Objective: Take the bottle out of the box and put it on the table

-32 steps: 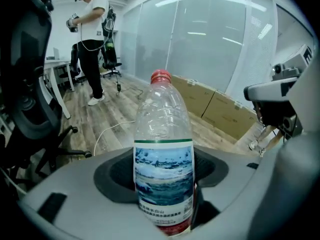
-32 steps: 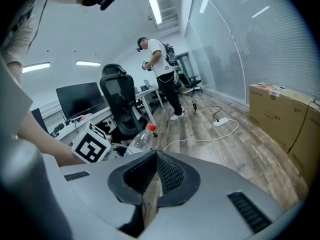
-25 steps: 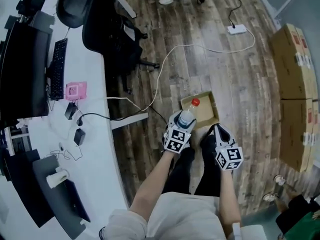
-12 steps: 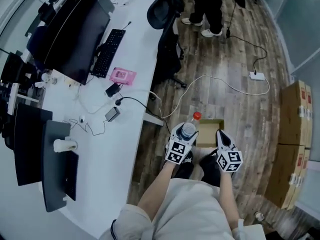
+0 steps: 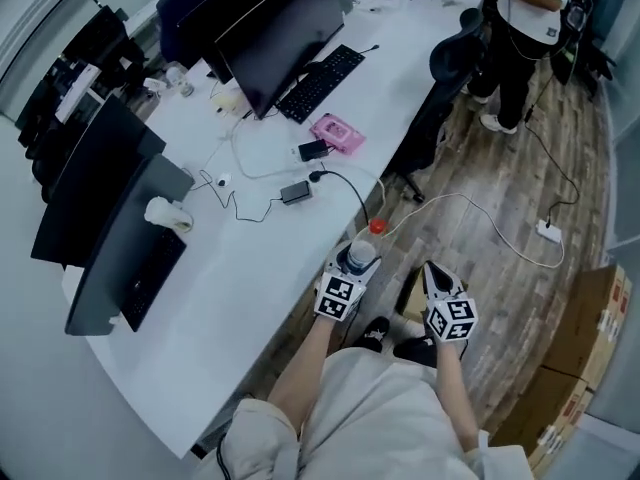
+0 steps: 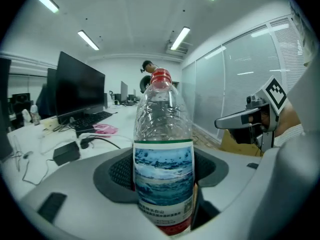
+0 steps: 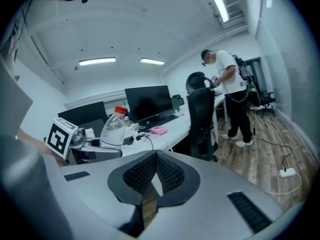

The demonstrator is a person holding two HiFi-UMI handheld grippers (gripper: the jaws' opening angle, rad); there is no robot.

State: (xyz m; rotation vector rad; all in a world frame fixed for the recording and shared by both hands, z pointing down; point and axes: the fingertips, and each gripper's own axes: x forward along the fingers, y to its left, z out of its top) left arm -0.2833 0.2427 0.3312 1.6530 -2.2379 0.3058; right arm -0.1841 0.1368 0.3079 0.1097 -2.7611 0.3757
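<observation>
A clear plastic bottle (image 5: 358,256) with a red cap and a blue label stands upright between the jaws of my left gripper (image 5: 352,265), which is shut on its lower body. In the left gripper view the bottle (image 6: 162,149) fills the middle, the pads (image 6: 117,171) pressing its sides. It hangs over the near edge of the white table (image 5: 240,278). My right gripper (image 5: 430,273) is beside it to the right, shut and empty, its pads (image 7: 167,174) meeting at the tips. The open cardboard box (image 5: 411,296) shows on the floor between the two grippers.
On the table are monitors (image 5: 275,18), a keyboard (image 5: 320,80), a pink object (image 5: 337,133), adapters and cables. A black office chair (image 5: 450,63) and a standing person (image 5: 525,13) are at the far right. Stacked cartons (image 5: 585,328) and a power strip (image 5: 549,232) are on the wood floor.
Both grippers have risen from over the box on the floor and swung left toward the table, the bottle still in the left one. The head view has turned from floor to desk.
</observation>
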